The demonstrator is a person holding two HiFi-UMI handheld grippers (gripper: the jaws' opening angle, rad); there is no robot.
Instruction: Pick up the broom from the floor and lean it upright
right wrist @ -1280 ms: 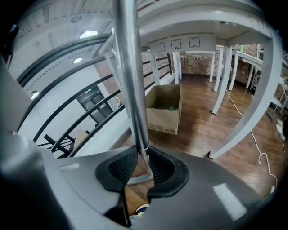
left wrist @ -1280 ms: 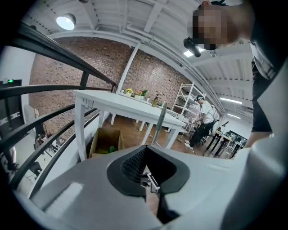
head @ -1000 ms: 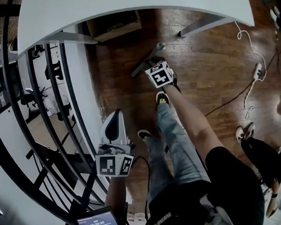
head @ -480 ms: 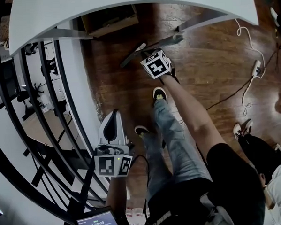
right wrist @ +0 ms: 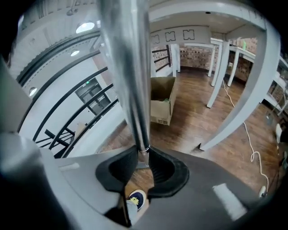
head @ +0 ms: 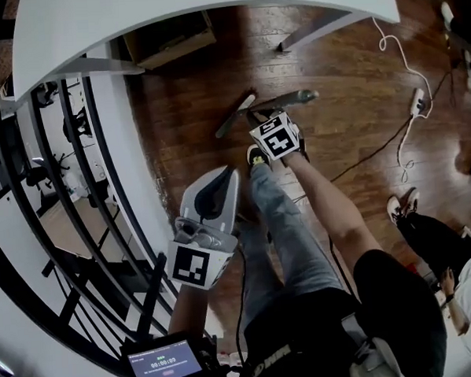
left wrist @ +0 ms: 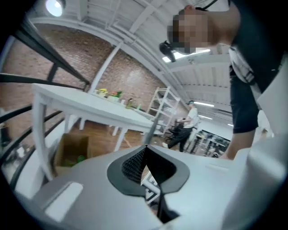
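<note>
The broom (head: 292,100) has a grey metal handle and a dark head (head: 235,116) low over the wooden floor, just ahead of my feet. My right gripper (head: 274,117) is shut on the handle, its marker cube on top. In the right gripper view the handle (right wrist: 127,72) rises from between the black pads (right wrist: 120,167) up past the top of the picture. My left gripper (head: 222,176) hovers left of my legs, shut with nothing in it. In the left gripper view its jaws (left wrist: 145,162) meet and point roughly level toward the table.
A white table (head: 210,10) spans the far side, with a cardboard box (head: 168,37) under it. A black curved railing (head: 58,193) runs along the left. A white cable with power strip (head: 414,99) lies at right. Another person (head: 436,252) stands at lower right.
The left gripper has swung up and forward beside my legs. The right gripper has moved with the broom handle still in its jaws, closer to my feet.
</note>
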